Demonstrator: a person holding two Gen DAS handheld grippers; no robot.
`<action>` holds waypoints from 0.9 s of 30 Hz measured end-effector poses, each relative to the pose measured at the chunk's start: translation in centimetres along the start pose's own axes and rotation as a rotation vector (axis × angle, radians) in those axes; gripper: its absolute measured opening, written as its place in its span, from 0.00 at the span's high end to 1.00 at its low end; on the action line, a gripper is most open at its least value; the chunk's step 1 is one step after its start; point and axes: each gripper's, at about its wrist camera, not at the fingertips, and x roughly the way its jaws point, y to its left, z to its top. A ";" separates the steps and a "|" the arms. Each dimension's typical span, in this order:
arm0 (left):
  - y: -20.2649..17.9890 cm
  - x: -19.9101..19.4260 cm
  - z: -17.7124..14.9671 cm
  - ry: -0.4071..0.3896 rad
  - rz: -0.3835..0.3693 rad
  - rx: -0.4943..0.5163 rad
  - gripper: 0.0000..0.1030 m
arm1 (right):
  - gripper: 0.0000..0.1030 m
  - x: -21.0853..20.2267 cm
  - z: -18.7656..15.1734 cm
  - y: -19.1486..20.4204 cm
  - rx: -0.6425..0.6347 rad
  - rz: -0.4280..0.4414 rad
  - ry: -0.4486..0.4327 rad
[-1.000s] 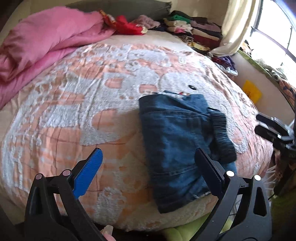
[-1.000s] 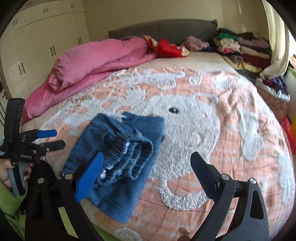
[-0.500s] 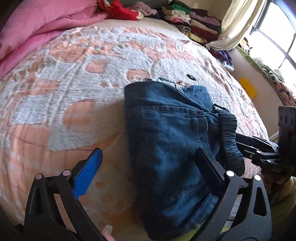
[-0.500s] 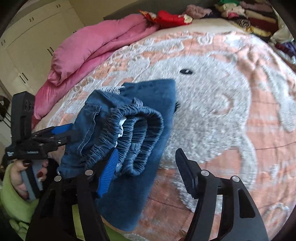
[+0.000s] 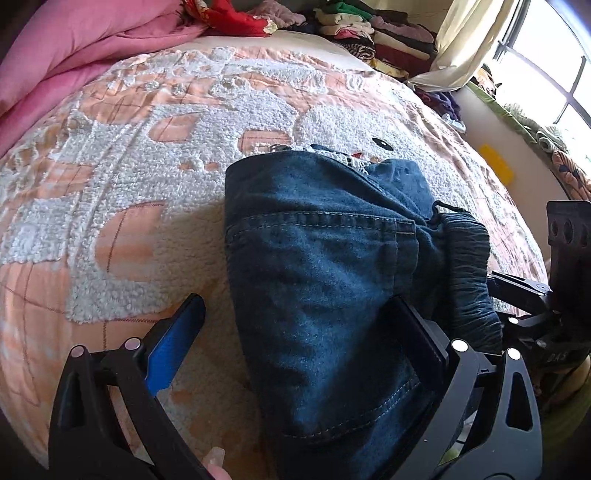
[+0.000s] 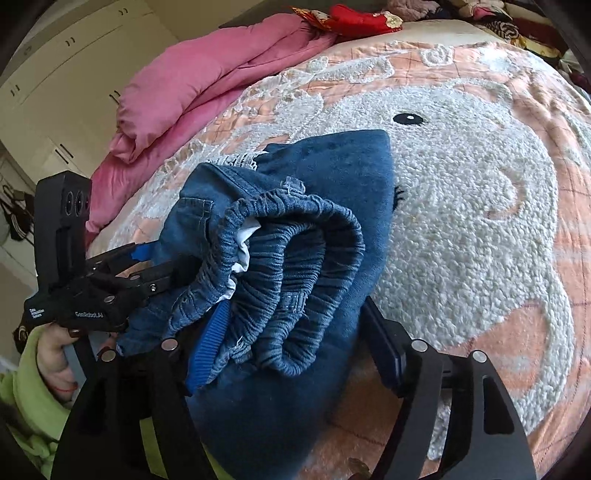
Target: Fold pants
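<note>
**Both grippers closing in on the folded jeans at the near edge of the bed**

Folded dark-blue denim pants (image 5: 325, 280) lie on the peach-and-white tufted bedspread (image 5: 122, 206) near its front edge, elastic waistband (image 6: 295, 266) bunched on top. Compared with the frame one second earlier, both cameras sit much closer to the garment, which now fills the centre of each view; the left gripper (image 5: 295, 332) was then well back from the bed, whereas now its jaws are spread wide across the cloth, the blue-padded finger (image 5: 173, 347) over the bedspread just beside the pants and the other finger against the denim; the right gripper (image 6: 295, 350) has likewise come in, its gap narrower than before, the jaws open and straddling the waistband end without clamping it. The left wrist view alone shows the flat stitched face of the pants, the stack of folded clothes (image 5: 373, 29) at the head of the bed and the bright window (image 5: 554, 62); the right wrist view alone shows the gathered waistband opening with white lining, the cream wardrobe doors (image 6: 66, 55), and the person's hand in a lime-green sleeve (image 6: 33, 373) holding the left gripper. A rumpled pink quilt (image 6: 207, 74) appears in both views.
</note>
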 end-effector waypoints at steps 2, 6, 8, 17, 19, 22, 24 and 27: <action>0.0 0.0 0.0 -0.002 -0.001 -0.001 0.15 | 0.42 0.1 0.1 0.1 -0.007 -0.003 -0.017; -0.5 -0.3 0.1 -0.014 -0.037 0.011 0.50 | 0.61 0.1 0.5 1.0 -0.044 0.010 -0.050; -0.9 -0.6 0.1 -0.026 -0.029 0.026 0.57 | 0.64 -0.3 0.8 1.8 -0.078 -0.001 -0.070; -0.6 -2.7 1.9 -0.077 -0.059 -0.004 0.63 | 0.64 -1.7 3.2 4.2 -0.181 -0.006 -0.134; -0.4 -3.2 2.9 -0.101 -0.048 -0.003 0.63 | 0.64 -1.8 4.0 4.4 -0.189 -0.007 -0.149; 0.2 -3.6 4.3 -0.125 -0.045 -0.017 0.63 | 0.64 -1.9 5.2 4.4 -0.197 -0.007 -0.174; 0.4 -3.6 4.9 -0.137 -0.034 -0.018 0.63 | 0.65 -1.8 5.8 4.5 -0.210 -0.015 -0.189; 0.8 -2.9 5.3 -0.130 -0.019 -0.015 0.63 | 0.64 -0.9 6.3 4.2 -0.207 -0.035 -0.184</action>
